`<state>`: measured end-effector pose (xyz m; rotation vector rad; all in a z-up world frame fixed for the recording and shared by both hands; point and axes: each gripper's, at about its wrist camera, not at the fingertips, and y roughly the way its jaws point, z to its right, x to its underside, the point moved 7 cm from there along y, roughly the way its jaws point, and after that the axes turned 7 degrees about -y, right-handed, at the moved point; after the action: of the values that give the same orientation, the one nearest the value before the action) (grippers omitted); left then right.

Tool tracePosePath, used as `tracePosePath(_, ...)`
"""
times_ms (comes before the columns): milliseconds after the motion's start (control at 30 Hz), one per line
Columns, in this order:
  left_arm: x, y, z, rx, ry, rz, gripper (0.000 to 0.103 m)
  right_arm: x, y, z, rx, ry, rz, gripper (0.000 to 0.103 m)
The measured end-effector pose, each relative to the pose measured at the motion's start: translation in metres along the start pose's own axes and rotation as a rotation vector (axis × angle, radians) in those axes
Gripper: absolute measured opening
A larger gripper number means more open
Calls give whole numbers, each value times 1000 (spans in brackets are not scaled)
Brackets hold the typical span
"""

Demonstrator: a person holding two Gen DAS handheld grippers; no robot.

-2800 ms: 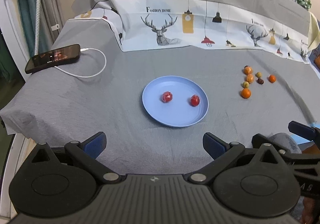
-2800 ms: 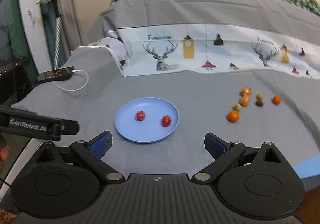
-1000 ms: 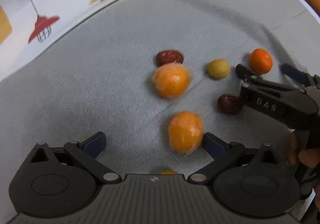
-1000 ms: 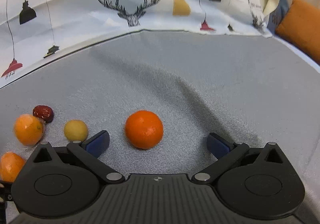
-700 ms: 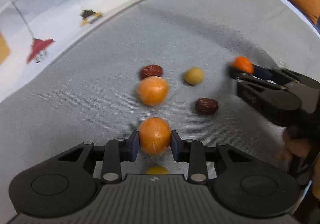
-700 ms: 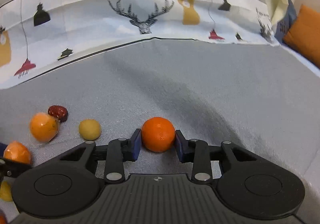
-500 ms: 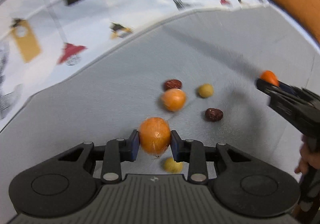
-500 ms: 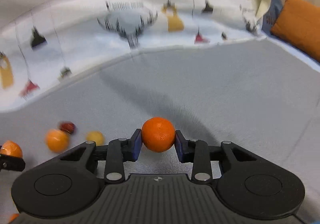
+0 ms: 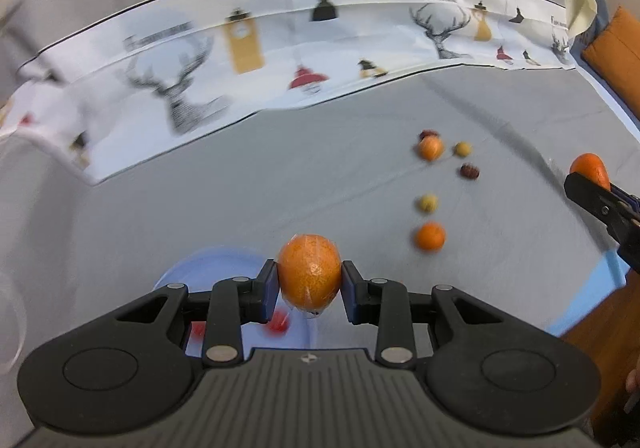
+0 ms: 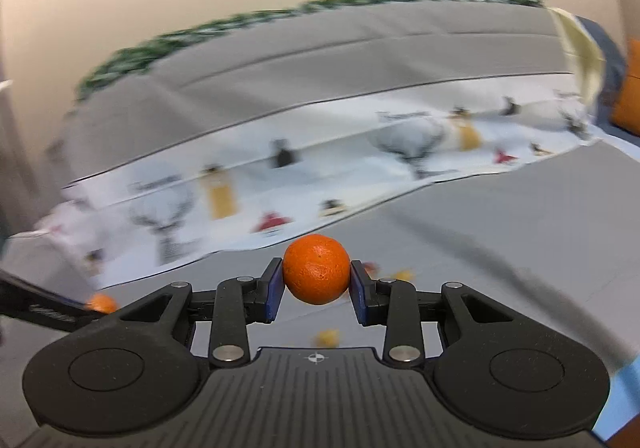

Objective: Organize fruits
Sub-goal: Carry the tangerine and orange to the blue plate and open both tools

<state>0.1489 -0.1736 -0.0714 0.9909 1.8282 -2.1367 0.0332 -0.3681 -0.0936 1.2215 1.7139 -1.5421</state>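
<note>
My left gripper point(image 9: 309, 284) is shut on a plastic-wrapped orange point(image 9: 309, 275), held in the air over the near edge of the blue plate point(image 9: 208, 263). Two red fruits point(image 9: 278, 324) lie on that plate, partly hidden by the fingers. My right gripper point(image 10: 316, 283) is shut on a smaller orange point(image 10: 317, 269), lifted above the grey cloth; it shows at the right edge of the left wrist view as the right gripper point(image 9: 596, 188). Several small fruits stay on the cloth: an orange point(image 9: 429, 236), a yellow fruit point(image 9: 428, 203), a dark date point(image 9: 469, 171).
A white printed cloth point(image 9: 280, 60) with deer and lamps runs across the back. An orange cushion point(image 9: 618, 60) sits at the far right. A person's fingertip point(image 9: 633, 380) shows at the right edge. In the right wrist view the left gripper's arm point(image 10: 44, 308) crosses the left side.
Both grippers closed on an orange each, then rose and swung left. The left one now hangs over the blue plate; the remaining fruits have dropped back to the right.
</note>
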Motion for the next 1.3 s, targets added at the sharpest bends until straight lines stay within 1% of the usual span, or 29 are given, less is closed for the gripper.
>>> tracePosePath(100,34,-33,-26,-17,-38,6,36,7,-31,-41,-77,-29,-12,36)
tracePosePath(200,68,-63,-49,-38,-62,18,36,21,-59,-80,-156,-55,-46,36)
tracePosePath(333,107,-87,-70,-35,-97,5,36,43,-94,-127,-232,-115,-70,36)
tracePosePath(433,129,-100,-80,-38,-115,4,36,55,-108,-152,-255,-148,-79,36)
tracePosePath(533,144,-112,-87,-32,-132,15,36,59,-118,-169,-268,-181,-77,36)
tracePosePath(667,156,-123,-91,-32,-138,44,36,62,-132,-185,-279,-224,-63,36)
tracePosePath(833,165,-134,-97,-25,-175,62,36,64,-143,-200,-297,-269,-50,36)
tracePosePath(1100,171,-151,-100,-32,-203,97,36,65,-153,-207,-303,-287,-45,36)
tracePosePath(1300,172,-156,-98,-25,-198,109,36,65,-157,-207,-297,-297,-35,36)
